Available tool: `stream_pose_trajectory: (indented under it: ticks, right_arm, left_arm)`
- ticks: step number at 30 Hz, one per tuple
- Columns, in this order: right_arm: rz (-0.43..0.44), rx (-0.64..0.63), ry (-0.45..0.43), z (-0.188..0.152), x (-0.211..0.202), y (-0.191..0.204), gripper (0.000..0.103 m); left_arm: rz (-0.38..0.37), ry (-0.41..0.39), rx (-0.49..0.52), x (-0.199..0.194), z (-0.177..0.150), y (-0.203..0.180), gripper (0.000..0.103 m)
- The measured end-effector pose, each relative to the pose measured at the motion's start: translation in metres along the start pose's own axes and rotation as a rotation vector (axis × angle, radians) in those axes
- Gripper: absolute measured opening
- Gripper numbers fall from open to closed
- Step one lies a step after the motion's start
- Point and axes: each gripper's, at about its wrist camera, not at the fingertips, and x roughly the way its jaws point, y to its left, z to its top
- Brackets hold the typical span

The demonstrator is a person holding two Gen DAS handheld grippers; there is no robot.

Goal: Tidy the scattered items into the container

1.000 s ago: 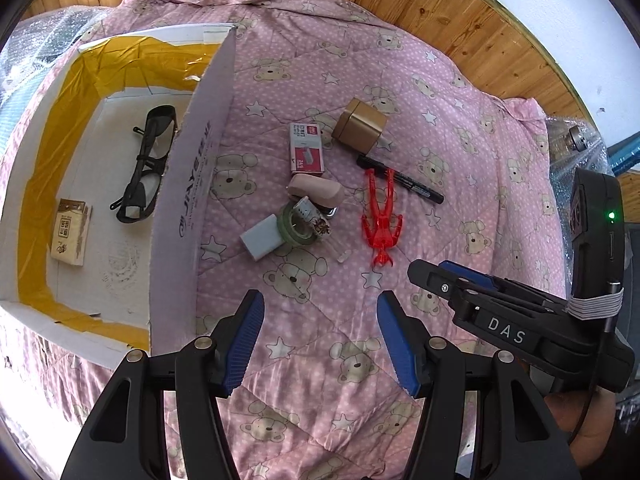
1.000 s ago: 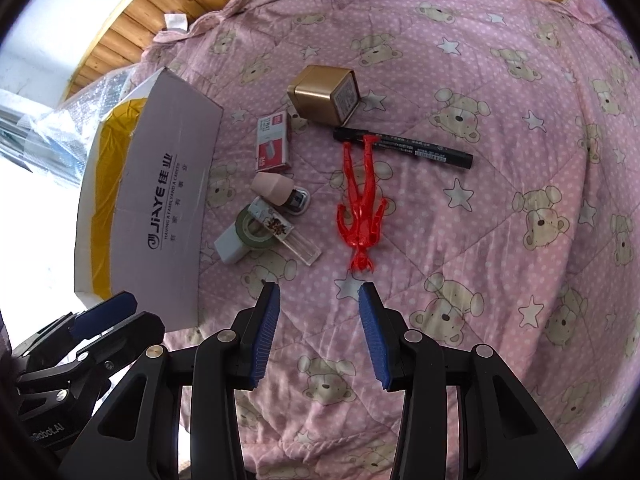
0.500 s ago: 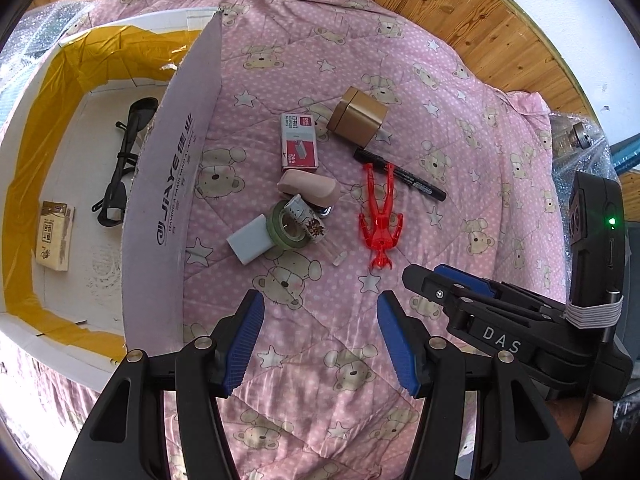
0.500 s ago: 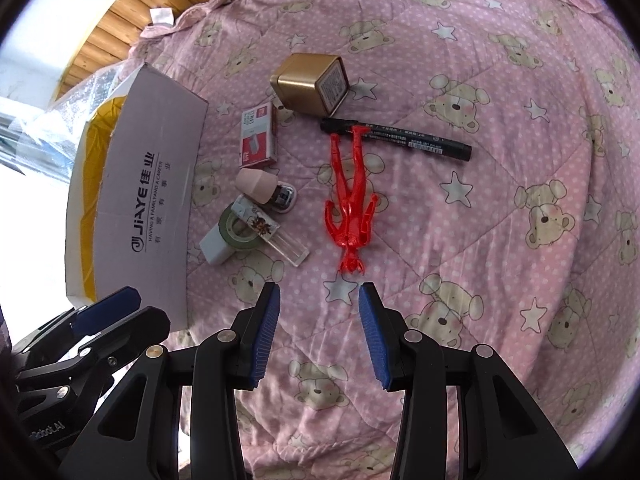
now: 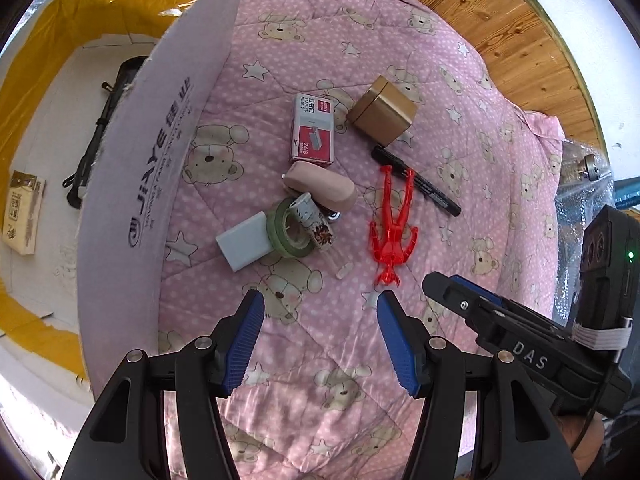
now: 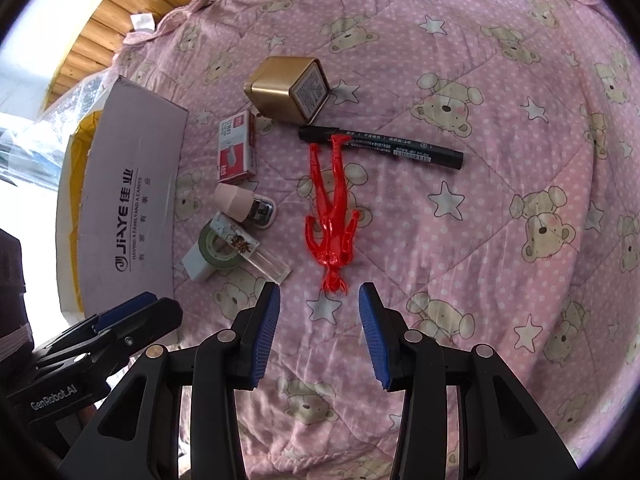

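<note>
Scattered on the pink bear quilt lie a red plastic figure (image 6: pixel 332 216) (image 5: pixel 394 224), a black marker (image 6: pixel 380 145) (image 5: pixel 416 186), a gold tin (image 6: pixel 288 88) (image 5: pixel 382 114), a staples box (image 6: pixel 236 148) (image 5: pixel 313 130), a pink stamp (image 6: pixel 240 204) (image 5: pixel 324 188), green tape (image 5: pixel 288 232) (image 6: pixel 218 250) and a grey block (image 5: pixel 244 246). The cardboard box (image 5: pixel 132 184) (image 6: pixel 132 208) stands at the left, holding glasses (image 5: pixel 100 128) and a small carton (image 5: pixel 22 212). My right gripper (image 6: pixel 319 300) is open just short of the figure's head. My left gripper (image 5: pixel 320 312) is open, below the tape pile.
Wooden floor (image 5: pixel 500 28) shows beyond the quilt's far edge. Bubble wrap (image 5: pixel 584 184) lies off the quilt at the right. A clear acrylic piece (image 6: pixel 268 266) rests against the tape. Bare quilt (image 6: pixel 520 240) stretches to the right of the items.
Both grippers have moved forward toward the items, which now look larger. The left gripper's view has swung right, away from the box interior. Both stay open and nothing was picked up.
</note>
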Motion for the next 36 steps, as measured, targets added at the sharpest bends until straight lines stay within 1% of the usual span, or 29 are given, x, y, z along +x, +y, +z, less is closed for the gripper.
stream_pose_trajectory:
  ticks: [5,11,15,18,24,26,27,28,30,31,32,34,36]
  right_arm:
    - [0.021,-0.017,0.009,0.006,0.005,0.005,0.044]
    - [0.041,-0.047,0.036,0.016,0.017,0.018,0.044]
    - [0.024,-0.043,0.043,0.02,0.024,0.017,0.044]
    - [0.003,-0.026,0.046,0.022,0.028,0.009,0.048]
    - [-0.042,0.0,0.067,0.024,0.041,-0.008,0.049]
    - [-0.056,0.004,0.078,0.025,0.047,-0.012,0.049]
    - [-0.063,0.005,0.082,0.025,0.05,-0.014,0.049]
    - [-0.069,0.006,0.084,0.026,0.053,-0.016,0.049]
    - [-0.084,0.019,0.081,0.027,0.055,-0.022,0.049]
    - [-0.081,0.029,0.077,0.028,0.054,-0.024,0.049]
    - [-0.078,0.039,0.074,0.029,0.054,-0.026,0.049]
    - [-0.078,0.041,0.07,0.03,0.053,-0.027,0.05]
    - [-0.064,0.033,0.068,0.031,0.051,-0.024,0.05]
  left_arm:
    - [0.01,0.012,-0.005,0.01,0.008,0.006,0.06]
    - [0.036,0.046,-0.047,0.026,0.014,0.028,0.06]
    - [0.034,0.063,-0.038,0.034,0.015,0.028,0.06]
    - [0.04,0.066,-0.035,0.041,0.017,0.029,0.06]
    - [0.081,0.069,-0.007,0.059,0.021,0.03,0.062]
    - [0.088,0.074,-0.014,0.065,0.022,0.031,0.062]
    - [0.073,0.072,-0.019,0.066,0.023,0.03,0.062]
    - [0.04,0.069,-0.012,0.065,0.023,0.028,0.062]
    - [-0.057,0.087,0.024,0.063,0.021,0.019,0.062]
    - [-0.122,0.088,0.04,0.06,0.02,0.015,0.062]
    - [-0.144,0.08,0.042,0.057,0.019,0.014,0.062]
    - [-0.135,0.065,0.024,0.054,0.02,0.017,0.062]
    - [-0.119,0.057,-0.022,0.055,0.022,0.025,0.062]
